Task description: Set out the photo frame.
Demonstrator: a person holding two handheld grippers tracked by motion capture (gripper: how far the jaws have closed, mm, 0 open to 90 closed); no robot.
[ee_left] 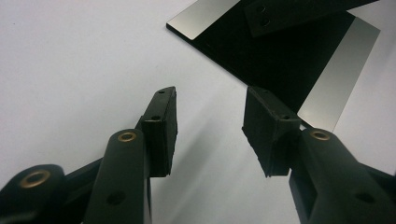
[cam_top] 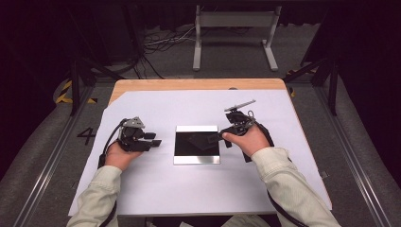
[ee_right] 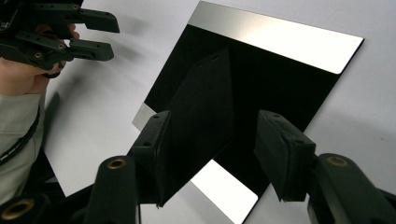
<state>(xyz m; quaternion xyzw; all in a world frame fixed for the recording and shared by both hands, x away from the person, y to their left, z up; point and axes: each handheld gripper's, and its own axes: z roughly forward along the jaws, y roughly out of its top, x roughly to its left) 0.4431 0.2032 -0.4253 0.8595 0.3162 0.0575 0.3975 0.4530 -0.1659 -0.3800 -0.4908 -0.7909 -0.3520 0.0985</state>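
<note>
Mirror plate (cam_top: pixel 197 158) lies flat — edges square to the table (cam_top: pixel 198 84).

White paper sheet (cam_top: pixel 156 189) covers the wooden table (cam_top: pixel 189 84) — beyond it, a metal stand (cam_top: pixel 235 28) and cables (cam_top: pixel 156 42).

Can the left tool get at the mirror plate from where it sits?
Probably yes. The left tool rests open beside the mirror plate, with bare white sheet between them. The right tool hovers over the plate's other side.
</note>
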